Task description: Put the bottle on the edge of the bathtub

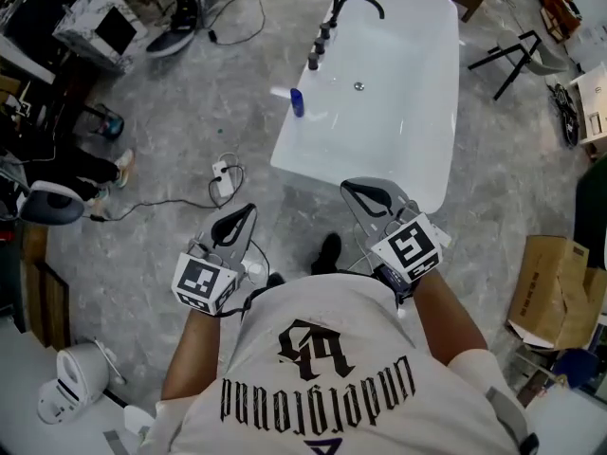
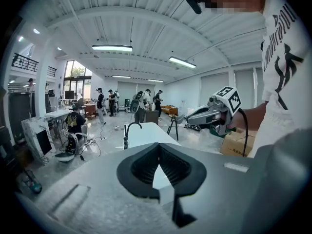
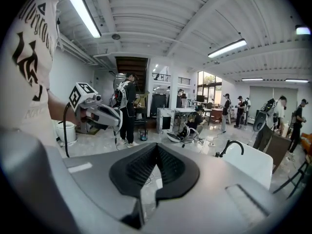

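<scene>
A small blue bottle (image 1: 297, 100) stood on the left rim of the white bathtub (image 1: 417, 112), near its black tap fittings (image 1: 321, 44). Open grey floor (image 1: 190, 112) bordered that rim. The left gripper (image 1: 234, 224) and the right gripper (image 1: 372, 197) hung well short of the bottle, jaws closed on nothing.

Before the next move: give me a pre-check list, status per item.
1. Small blue bottle located: ok, upright at the left side of the white bathtub, near the black faucet.
2. Left gripper empty: ok, nothing between its jaws.
3. Right gripper empty: ok, nothing between its jaws.
4. Jaws open for a grasp: not ok, both pairs are together.
5. Grippers at the bottle: not ok, both are held by the person's body at the tub's near end.
6. Bottle already on the rim: cannot tell.
</scene>
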Available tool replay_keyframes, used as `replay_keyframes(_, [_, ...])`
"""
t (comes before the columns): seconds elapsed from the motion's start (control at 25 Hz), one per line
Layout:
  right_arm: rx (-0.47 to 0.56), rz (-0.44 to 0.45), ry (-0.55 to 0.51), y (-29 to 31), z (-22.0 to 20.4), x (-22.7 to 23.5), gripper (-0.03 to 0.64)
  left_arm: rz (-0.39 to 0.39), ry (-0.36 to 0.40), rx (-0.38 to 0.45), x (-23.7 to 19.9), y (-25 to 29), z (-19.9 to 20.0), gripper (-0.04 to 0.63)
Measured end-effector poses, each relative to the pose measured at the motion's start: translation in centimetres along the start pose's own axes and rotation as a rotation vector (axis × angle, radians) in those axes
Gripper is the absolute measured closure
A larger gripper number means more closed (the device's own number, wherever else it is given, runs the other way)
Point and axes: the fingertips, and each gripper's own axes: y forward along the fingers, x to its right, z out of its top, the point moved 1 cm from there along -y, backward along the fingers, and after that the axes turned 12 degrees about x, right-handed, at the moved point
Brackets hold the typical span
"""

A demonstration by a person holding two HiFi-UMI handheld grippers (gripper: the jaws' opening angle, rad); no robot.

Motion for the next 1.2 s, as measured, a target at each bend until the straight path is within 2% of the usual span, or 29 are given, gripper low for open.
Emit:
replay_keyframes(0.28, [0.021, -0.102, 0.006, -1.3, 2.1, -7.3, 0.615, -0.055, 0.002, 0.028, 0.1, -8.5, 0.0, 0.589])
replay_keyframes(0.48, [0.045, -0.170, -0.014, -2.4, 2.9, -14.1, 0.615, -0.131, 0.019, 0.074, 1.8, -14.6, 0.1, 0.589])
replay_keyframes(0.68, [0.041, -0.197, -0.029, -4.0, 3.2, -20.3, 0.615, -0.177, 0.018, 0.098, 3.3, -18.9, -0.3, 0.589])
replay_keyframes(1.04, [0.051, -0.170, -0.060, -10.2, 3.4, -23.3, 0.615, -0.164, 0.035, 0.147, 9.4, -20.6, 1.6, 0.589])
replay_keyframes(1.2, [0.040, -0.167, -0.053, -13.4, 2.9, -23.9, 0.615, -0.149, 0.045, 0.143, 12.6, -20.9, 0.9, 0.589])
